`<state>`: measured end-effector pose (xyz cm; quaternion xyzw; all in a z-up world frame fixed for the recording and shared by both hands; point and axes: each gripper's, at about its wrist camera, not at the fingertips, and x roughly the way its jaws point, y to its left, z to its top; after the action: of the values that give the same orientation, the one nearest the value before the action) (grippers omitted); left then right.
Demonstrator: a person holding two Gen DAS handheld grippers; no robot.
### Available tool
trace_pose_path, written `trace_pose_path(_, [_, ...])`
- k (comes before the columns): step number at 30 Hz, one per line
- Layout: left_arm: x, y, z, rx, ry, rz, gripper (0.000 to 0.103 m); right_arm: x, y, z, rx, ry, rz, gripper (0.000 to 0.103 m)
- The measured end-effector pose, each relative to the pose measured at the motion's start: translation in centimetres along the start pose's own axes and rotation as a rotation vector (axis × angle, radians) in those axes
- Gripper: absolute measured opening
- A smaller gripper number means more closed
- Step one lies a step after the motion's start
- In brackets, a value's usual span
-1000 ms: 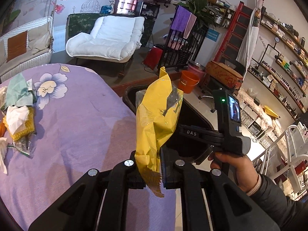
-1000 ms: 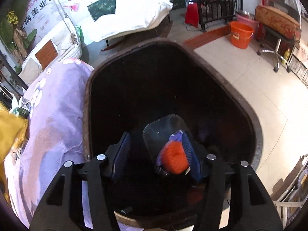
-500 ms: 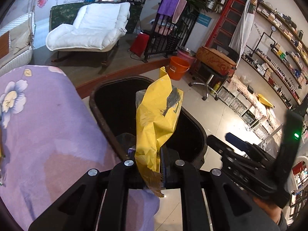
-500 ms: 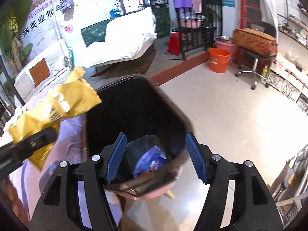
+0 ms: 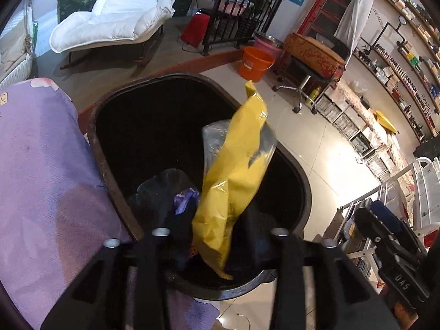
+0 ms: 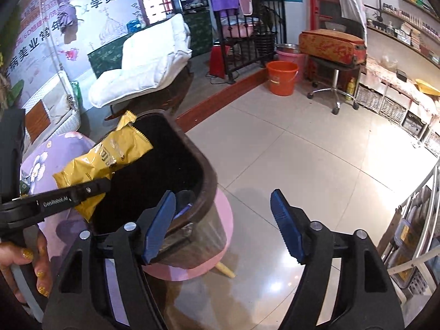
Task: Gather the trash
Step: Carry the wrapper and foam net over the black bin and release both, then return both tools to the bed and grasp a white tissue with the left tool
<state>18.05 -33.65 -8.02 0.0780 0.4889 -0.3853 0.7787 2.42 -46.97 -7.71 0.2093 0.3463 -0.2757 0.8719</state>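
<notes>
A yellow snack bag (image 5: 236, 165) hangs over the dark brown trash bin (image 5: 96, 126), leaning to the right. Its lower end is still between the fingers of my left gripper (image 5: 217, 236). Those jaws are opening and the pads no longer pinch the bag. In the right wrist view the same bag (image 6: 107, 162) sticks out over the bin's rim (image 6: 203, 165). My right gripper (image 6: 222, 214) is beside the bin, over the tiled floor; its jaws are opening with nothing between the blue pads. A clear cup and a purple wrapper (image 5: 184, 198) lie inside the bin.
The bin stands on a pink stool (image 6: 220, 247) against a table with a purple flowered cloth (image 5: 41, 165). An orange bucket (image 6: 282, 78) and a wheeled stool (image 6: 332, 90) stand further off on the tiles. Wire racks (image 6: 412, 247) are at the right.
My left gripper moved over the bin and its jaws parted; the yellow bag tipped right. My right gripper let its orange and purple trash go into the bin, then swung right over the floor.
</notes>
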Motion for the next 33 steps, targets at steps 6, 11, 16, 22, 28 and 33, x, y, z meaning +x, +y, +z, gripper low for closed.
trace_pose_path(6, [-0.3,0.2,-0.5,0.012,-0.022,0.013,0.069,0.0,-0.3,0.1,0.016,0.003,0.0,0.074])
trace_pose_path(11, [-1.3,0.4,-1.0,0.0,-0.058,-0.007,0.077,0.2,-0.1,0.0,0.015,0.01,0.008,0.076])
trace_pose_path(16, [-3.7,0.5,-2.2,0.003,-0.12,0.011,0.079,0.2,0.5,0.0,0.004,0.006,0.023,0.076])
trace_pose_path(22, [-7.5,1.1,-3.7,0.003,-0.227,0.053,0.082,0.1,2.0,-0.1,-0.019,0.015,0.062,0.077])
trace_pose_path(28, [-11.6,3.7,-6.6,-0.024,-0.307,0.148,0.083,-0.2,5.8,-0.6,-0.088,0.032,0.159,0.077])
trace_pose_path(33, [-14.0,6.4,-8.8,-0.079,-0.323,0.296,0.083,-0.8,10.4,-1.6,-0.18,0.049,0.26,0.077])
